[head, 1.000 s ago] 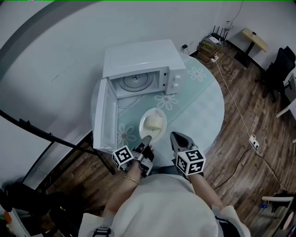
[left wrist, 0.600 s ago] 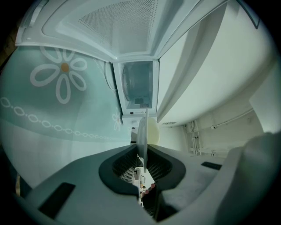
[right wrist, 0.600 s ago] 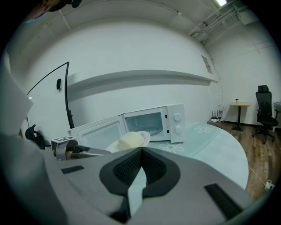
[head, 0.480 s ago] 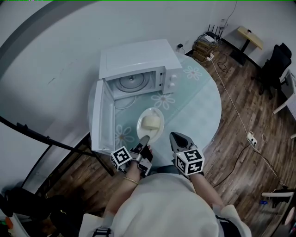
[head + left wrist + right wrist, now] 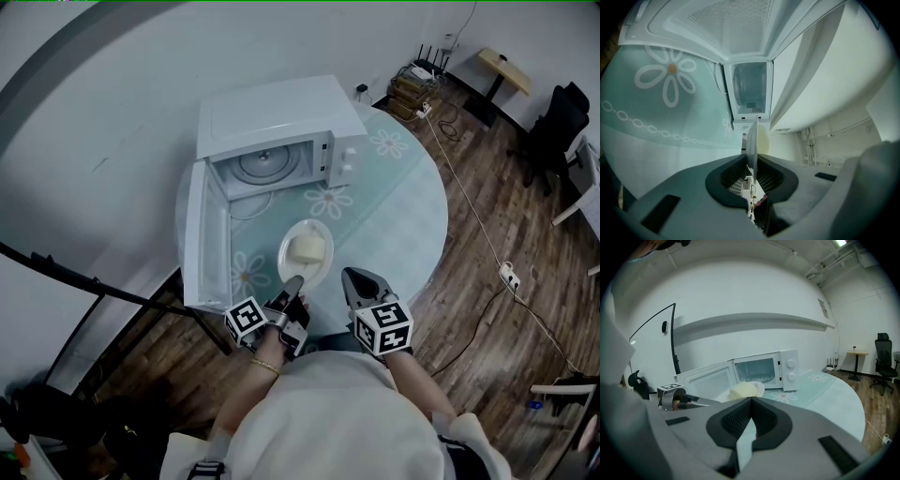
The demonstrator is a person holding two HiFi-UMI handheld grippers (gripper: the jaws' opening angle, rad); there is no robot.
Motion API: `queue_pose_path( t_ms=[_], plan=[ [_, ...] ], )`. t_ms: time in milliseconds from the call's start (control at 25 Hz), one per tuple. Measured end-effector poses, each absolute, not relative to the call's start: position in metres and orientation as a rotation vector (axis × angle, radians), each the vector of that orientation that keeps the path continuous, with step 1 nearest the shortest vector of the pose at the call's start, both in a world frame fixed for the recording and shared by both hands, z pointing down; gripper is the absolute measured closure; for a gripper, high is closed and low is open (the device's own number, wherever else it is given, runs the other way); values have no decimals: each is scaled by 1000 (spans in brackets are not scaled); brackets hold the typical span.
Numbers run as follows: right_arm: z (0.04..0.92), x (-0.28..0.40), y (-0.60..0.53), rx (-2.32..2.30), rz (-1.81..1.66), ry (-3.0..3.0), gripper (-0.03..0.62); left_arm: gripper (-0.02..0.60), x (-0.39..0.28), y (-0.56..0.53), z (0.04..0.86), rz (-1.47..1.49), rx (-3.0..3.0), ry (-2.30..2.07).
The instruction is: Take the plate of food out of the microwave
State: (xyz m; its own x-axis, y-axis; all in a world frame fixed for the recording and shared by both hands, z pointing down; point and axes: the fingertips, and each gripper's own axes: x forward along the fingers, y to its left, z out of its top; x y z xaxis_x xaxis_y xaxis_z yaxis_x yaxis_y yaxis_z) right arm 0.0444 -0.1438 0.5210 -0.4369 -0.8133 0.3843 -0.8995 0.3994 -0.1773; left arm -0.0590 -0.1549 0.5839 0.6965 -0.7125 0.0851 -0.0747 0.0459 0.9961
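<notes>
A white plate (image 5: 317, 267) with a pale yellow lump of food (image 5: 307, 248) is outside the microwave (image 5: 281, 131), in front of its open cavity. My left gripper (image 5: 293, 284) is shut on the plate's near rim. In the left gripper view the plate (image 5: 752, 140) runs edge-on between the jaws, with the food (image 5: 763, 140) behind it. My right gripper (image 5: 359, 281) hangs just right of the plate, shut and empty, and apart from it. The right gripper view shows the food (image 5: 743, 390) and the microwave (image 5: 764, 366) beyond its closed jaws. Whether the plate rests on the table I cannot tell.
The microwave door (image 5: 199, 239) stands swung open to the left, close beside the plate. The round glass table (image 5: 403, 206) has white flower prints. The turntable (image 5: 272, 164) sits inside the cavity. Cables, a small desk and a chair stand on the wooden floor at right.
The view has drifted slightly, so the microwave sits a little further left and up. The plate stays in my left gripper at much the same spot. The right gripper has not moved.
</notes>
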Motion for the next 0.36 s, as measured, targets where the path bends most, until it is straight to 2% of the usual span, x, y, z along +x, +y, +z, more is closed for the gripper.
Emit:
queue_pose_path(
  t_ms=[360],
  plan=[
    [518, 41, -147, 1506, 516, -2427, 588, 528, -65, -156, 590, -535, 1438, -721]
  ],
)
